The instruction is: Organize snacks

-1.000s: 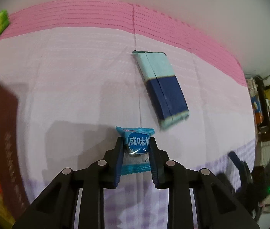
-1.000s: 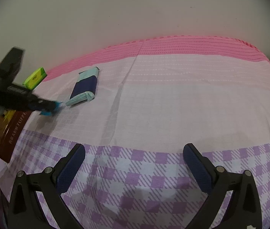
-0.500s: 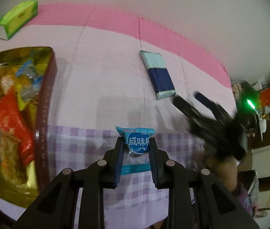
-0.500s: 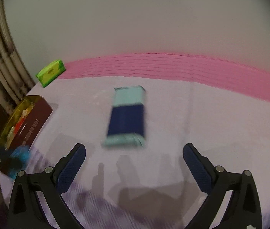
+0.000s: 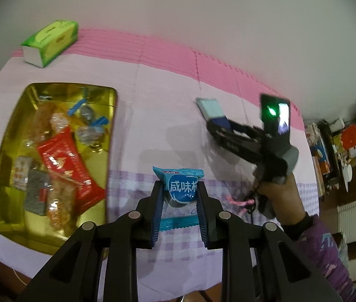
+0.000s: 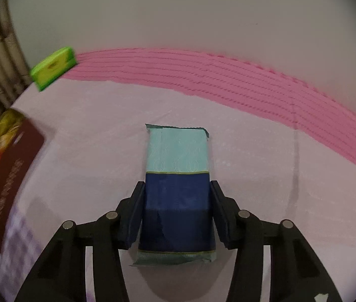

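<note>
Between the right gripper's (image 6: 176, 214) spread fingers, the teal-and-navy snack pack (image 6: 177, 188) is lying flat on the tablecloth (image 6: 253, 151), its long axis running along them. Left gripper (image 5: 180, 202) is pinching a blue candy packet (image 5: 181, 188), right of the gold tin (image 5: 52, 156).

Left claw (image 5: 180, 198): both fingers closed against the sides of a small blue snack packet (image 5: 181, 187), which sits clamped between the blue pads (image 5: 158, 209) near the fingertips. The claw is raised above the desk and points forward.

Right claw (image 6: 176, 211): fingers straddle a blue and teal packet (image 6: 178, 188), one pad (image 6: 135, 214) along each long side. Whether the pads press the packet or only lie beside it cannot be told. In the left wrist view, the right claw (image 5: 218, 125) reaches forward and down. The right hand (image 5: 278, 193) grips the handle, with a purple sleeve (image 5: 321, 249) covering the forearm.
</note>
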